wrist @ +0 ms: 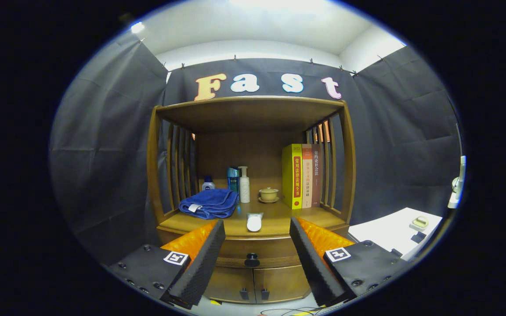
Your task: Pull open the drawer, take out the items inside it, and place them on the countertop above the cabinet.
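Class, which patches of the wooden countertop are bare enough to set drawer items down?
Bare wood on the countertop in front of the upright books, right of the white tube. Crowded at left: folded blue towel, bottles. Gripper open.

Black cloth walls — white ceiling

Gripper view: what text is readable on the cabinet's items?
"常用法律法规全书": spine of the yellow book.
Other two books: spine text too blurred to read.
Bottles, tube: too small to read.
Gripper, open, with the drawer knob ahead: square markers, no words.
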A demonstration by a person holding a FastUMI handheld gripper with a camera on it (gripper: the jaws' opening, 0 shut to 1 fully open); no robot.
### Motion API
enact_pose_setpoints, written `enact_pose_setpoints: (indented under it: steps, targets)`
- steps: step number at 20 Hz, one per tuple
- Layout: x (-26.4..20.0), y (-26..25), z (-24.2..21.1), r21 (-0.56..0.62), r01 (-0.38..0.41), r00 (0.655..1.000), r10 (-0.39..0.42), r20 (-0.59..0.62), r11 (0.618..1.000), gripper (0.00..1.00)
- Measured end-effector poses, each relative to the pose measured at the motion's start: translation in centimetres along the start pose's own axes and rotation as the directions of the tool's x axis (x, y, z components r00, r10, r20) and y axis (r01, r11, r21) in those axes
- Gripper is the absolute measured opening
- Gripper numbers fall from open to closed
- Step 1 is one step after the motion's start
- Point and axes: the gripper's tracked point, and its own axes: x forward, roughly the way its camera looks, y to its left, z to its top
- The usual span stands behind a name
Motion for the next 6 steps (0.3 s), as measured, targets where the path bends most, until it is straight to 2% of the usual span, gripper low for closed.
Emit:
enact_pose_setpoints:
  steps: [6]
  targets:
    - [-0.55, -0.10, 0.54, 0.005, -0.003, 1.000, 0.003, -0.004, 1.000, 0.98]
